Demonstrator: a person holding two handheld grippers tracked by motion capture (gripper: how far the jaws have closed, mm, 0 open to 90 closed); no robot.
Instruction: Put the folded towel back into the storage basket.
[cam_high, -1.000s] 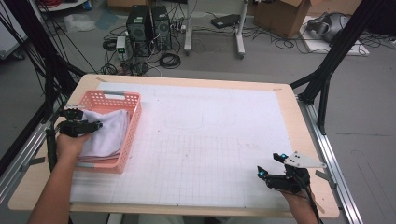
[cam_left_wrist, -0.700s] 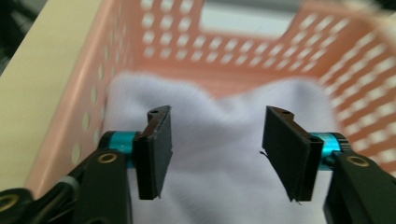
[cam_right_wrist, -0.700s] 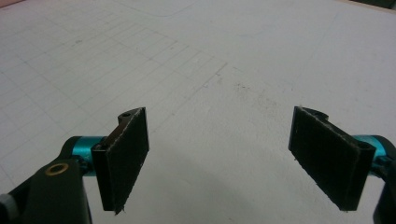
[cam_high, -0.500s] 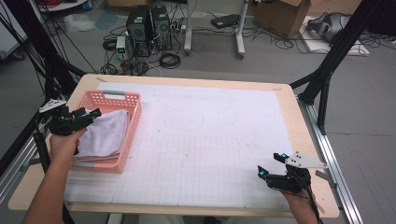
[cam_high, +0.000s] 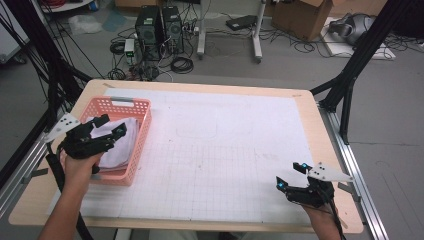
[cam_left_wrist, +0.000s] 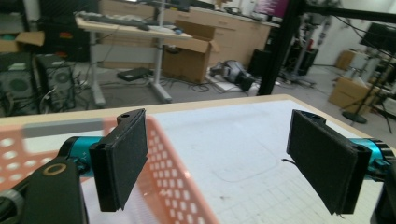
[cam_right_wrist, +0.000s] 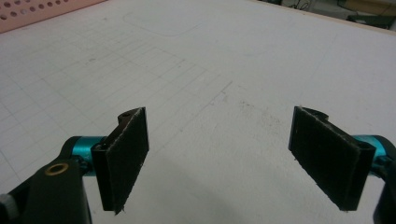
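A pink plastic basket (cam_high: 141, 131) stands at the table's left side with a white cloth (cam_high: 121, 148) folded inside it. My left gripper (cam_high: 111, 126) hovers over the basket's left half, just above the cloth, open with nothing between its jaws. In the left gripper view the left gripper (cam_left_wrist: 219, 163) stands wide open over the basket's rim (cam_left_wrist: 173, 163). My right gripper (cam_high: 289, 175) rests near the table's front right corner, open and empty. In the right gripper view the right gripper (cam_right_wrist: 219, 158) points across the bare mat toward the basket (cam_right_wrist: 42, 11).
A white gridded mat (cam_high: 225, 150) covers most of the wooden table (cam_high: 320, 125). Black frame legs (cam_high: 345, 90) stand off the right edge. Computers, cables and cardboard boxes (cam_high: 300, 17) lie on the floor beyond the far edge.
My left gripper drew back to the left off the cloth, then came slightly right again above the basket. The cloth stays in the basket. The right gripper has not moved.
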